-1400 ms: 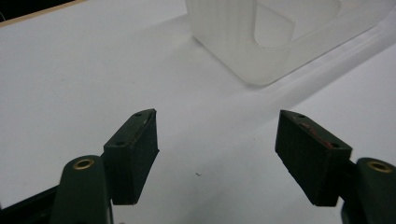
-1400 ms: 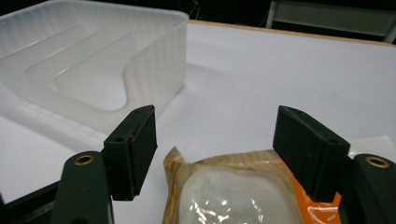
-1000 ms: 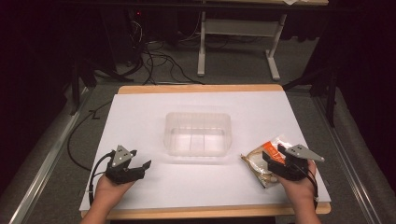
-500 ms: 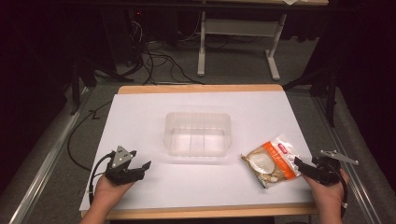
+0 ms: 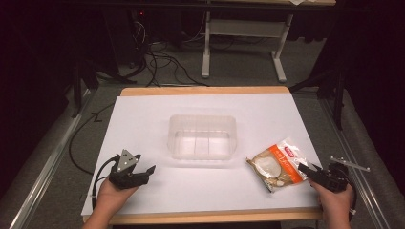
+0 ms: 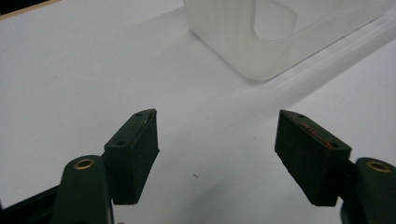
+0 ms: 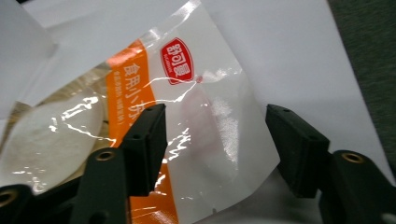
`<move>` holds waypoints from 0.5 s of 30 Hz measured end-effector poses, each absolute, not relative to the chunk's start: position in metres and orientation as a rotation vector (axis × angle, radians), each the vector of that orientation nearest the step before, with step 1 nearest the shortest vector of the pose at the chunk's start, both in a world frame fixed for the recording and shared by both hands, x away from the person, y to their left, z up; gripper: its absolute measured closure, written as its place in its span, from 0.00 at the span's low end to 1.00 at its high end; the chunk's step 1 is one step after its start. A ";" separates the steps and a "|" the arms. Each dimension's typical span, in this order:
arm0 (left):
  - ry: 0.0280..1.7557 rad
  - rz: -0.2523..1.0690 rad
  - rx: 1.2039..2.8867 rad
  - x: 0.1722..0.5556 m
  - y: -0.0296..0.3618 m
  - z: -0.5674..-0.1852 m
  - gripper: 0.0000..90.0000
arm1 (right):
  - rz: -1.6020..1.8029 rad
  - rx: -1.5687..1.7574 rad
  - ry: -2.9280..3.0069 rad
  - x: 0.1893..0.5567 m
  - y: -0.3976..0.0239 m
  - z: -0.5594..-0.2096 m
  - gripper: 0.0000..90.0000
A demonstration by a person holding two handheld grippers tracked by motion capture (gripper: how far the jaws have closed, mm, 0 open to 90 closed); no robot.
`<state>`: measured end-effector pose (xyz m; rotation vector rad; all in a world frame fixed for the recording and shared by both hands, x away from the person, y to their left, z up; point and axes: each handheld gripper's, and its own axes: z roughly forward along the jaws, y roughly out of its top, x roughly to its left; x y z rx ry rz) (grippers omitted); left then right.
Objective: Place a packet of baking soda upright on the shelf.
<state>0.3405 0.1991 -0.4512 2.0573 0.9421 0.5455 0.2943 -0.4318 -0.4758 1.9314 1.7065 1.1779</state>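
A snack packet [image 5: 277, 164] with an orange band and a red label lies flat on the white table top [image 5: 143, 119], right of a clear plastic container [image 5: 203, 136]. My right gripper [image 5: 305, 169] sits low at the packet's near right end and is open. In the right gripper view, the packet's clear sealed end [image 7: 219, 116] lies between the jaws of the right gripper [image 7: 215, 140]; they have just been closing, and the pads do not press on it. My left gripper [image 5: 145, 164] rests at the front left, open and holding nothing. The left gripper [image 6: 217, 149] points at the container's corner [image 6: 243, 37].
The table's wooden front edge [image 5: 215, 217] runs just before both hands. Behind the table stand a white metal frame [image 5: 243, 28] and loose cables [image 5: 157, 62] on the grey floor. A rail [image 5: 43, 171] runs along the left side.
My right hand has pulled off the top of the packet, rightward and down, to its right end. The packet, the container and the left gripper have stayed in place.
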 end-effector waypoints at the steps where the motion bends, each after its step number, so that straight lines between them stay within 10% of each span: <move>1: 0.940 0.546 2.063 0.341 0.199 -0.452 0.34 | 1.267 1.944 1.726 0.294 -0.434 -0.479 0.56; 15: 0.937 0.545 2.080 0.341 0.196 -0.454 0.34 | 1.270 1.898 1.820 0.301 -0.423 -0.479 0.84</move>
